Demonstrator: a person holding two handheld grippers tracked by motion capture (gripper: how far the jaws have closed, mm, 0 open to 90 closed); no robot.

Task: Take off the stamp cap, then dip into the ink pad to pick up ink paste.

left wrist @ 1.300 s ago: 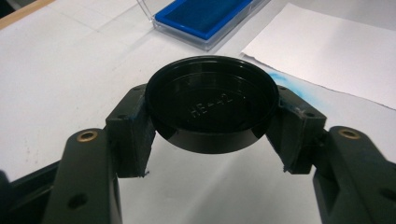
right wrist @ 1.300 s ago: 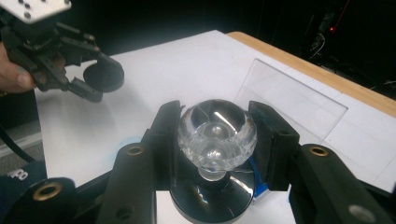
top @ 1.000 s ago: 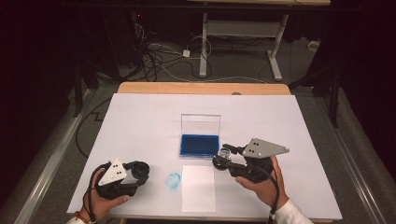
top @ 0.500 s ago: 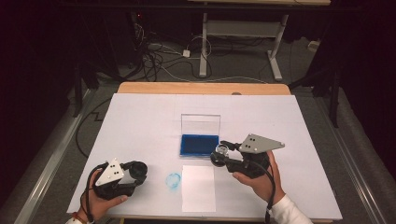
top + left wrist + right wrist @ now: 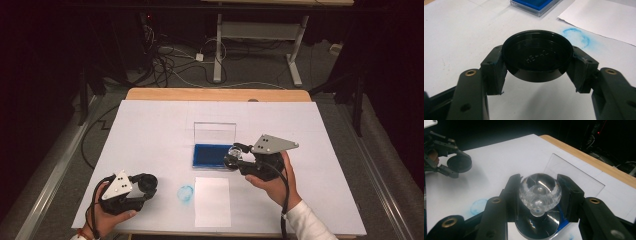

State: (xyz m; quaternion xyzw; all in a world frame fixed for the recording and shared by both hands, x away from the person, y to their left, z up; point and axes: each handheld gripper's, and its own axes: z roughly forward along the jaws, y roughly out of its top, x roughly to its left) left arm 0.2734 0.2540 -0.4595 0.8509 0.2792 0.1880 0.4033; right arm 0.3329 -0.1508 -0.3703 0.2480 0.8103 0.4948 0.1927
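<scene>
Stamp knob [image 5: 540, 192] clamped between right gripper [image 5: 540, 195] jaws, over ink pad [image 5: 212, 155]

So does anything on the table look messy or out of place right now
One thing: a smudged blue ink ring stains the white table cover just left of the paper sheet, not on it. The ink pad sits squarely, lid open.
</scene>
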